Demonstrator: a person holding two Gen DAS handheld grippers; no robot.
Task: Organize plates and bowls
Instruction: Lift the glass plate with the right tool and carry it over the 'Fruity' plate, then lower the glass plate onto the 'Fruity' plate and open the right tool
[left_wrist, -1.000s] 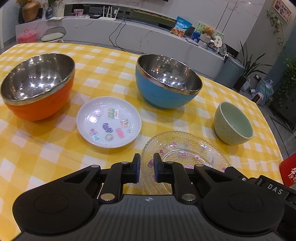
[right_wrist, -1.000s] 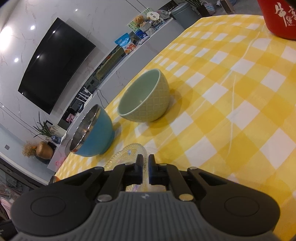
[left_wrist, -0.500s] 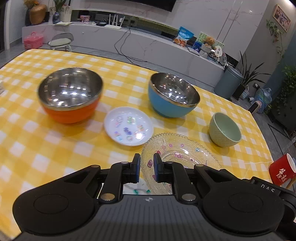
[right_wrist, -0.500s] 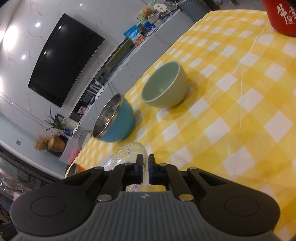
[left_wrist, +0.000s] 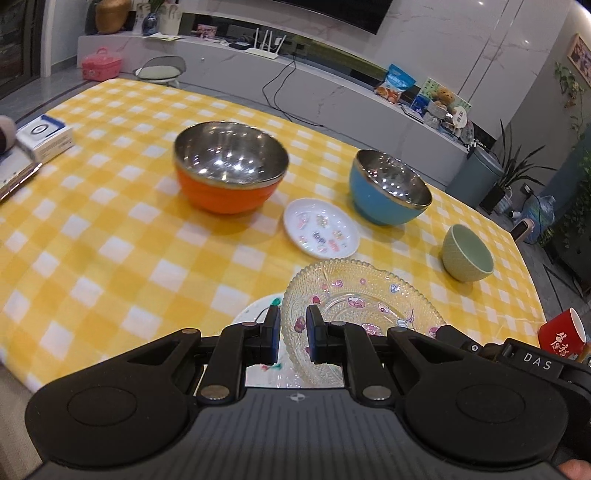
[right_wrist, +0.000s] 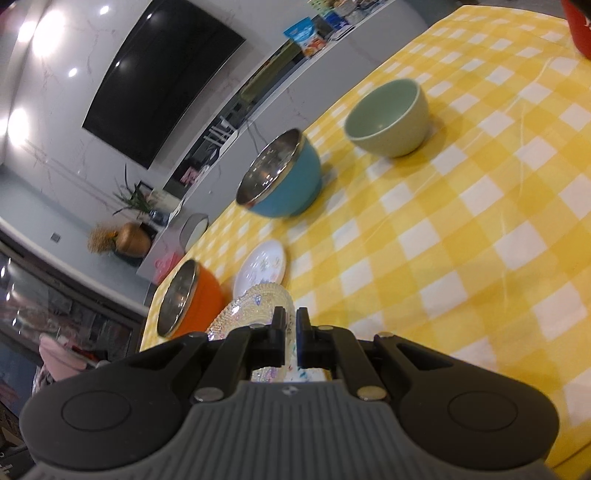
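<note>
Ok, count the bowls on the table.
3: orange bowl far left, blue bowl behind the small white plate, green bowl at right. None seems hidden.

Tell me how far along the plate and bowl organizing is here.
Done: nothing visibly stacked. In hand: left gripper and right gripper both pinch the glass plate at its rim, over a white plate; whether it rests there is unclear. Left: orange bowl, blue bowl, green bowl and small decorated plate stand apart.
</note>
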